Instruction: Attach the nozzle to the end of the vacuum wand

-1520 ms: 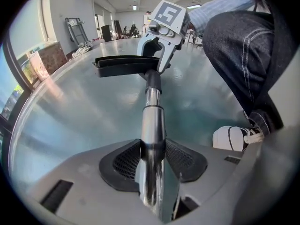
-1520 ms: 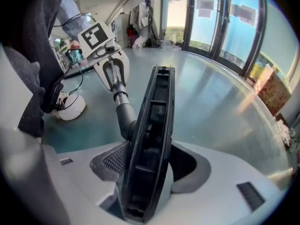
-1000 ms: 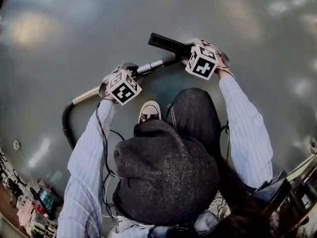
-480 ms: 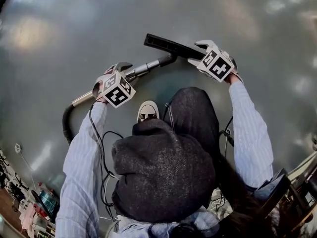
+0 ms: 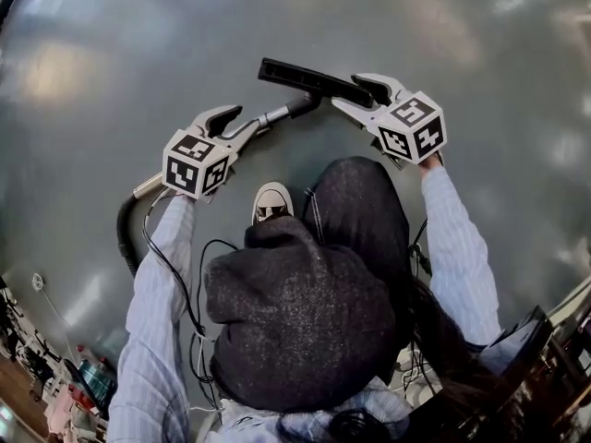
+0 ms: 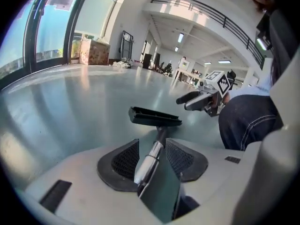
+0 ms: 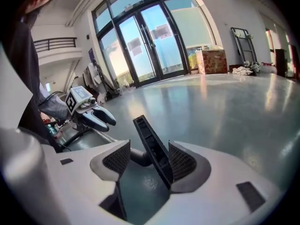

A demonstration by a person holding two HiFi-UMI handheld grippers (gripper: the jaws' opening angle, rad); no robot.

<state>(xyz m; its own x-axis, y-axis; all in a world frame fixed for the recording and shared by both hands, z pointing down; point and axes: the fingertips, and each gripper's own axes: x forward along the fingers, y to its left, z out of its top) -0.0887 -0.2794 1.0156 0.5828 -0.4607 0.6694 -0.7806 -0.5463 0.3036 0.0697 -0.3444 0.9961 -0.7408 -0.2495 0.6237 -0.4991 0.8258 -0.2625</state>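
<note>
The black flat nozzle (image 5: pixel 305 79) lies on the grey floor, joined by its neck to the silver vacuum wand (image 5: pixel 277 115). My left gripper (image 5: pixel 245 118) is open, with one finger on each side of the wand and a gap to both pads. In the left gripper view the wand (image 6: pixel 149 157) runs between the pads to the nozzle (image 6: pixel 154 117). My right gripper (image 5: pixel 344 91) is open just behind the nozzle's right end. In the right gripper view the nozzle (image 7: pixel 151 146) stands edge-on between the spread pads, close to the right pad (image 7: pixel 182 163).
A black hose (image 5: pixel 123 235) curls back from the wand at the left. The person's shoe (image 5: pixel 274 206) and jeans-clad knee (image 5: pixel 355 206) sit just behind the wand. A cardboard box (image 7: pixel 211 60) and glass doors (image 7: pixel 145 46) stand far across the floor.
Both grippers have drawn back toward the person and opened. The left one let go of the wand, the right one of the nozzle. The joined wand and nozzle now lie on the floor.
</note>
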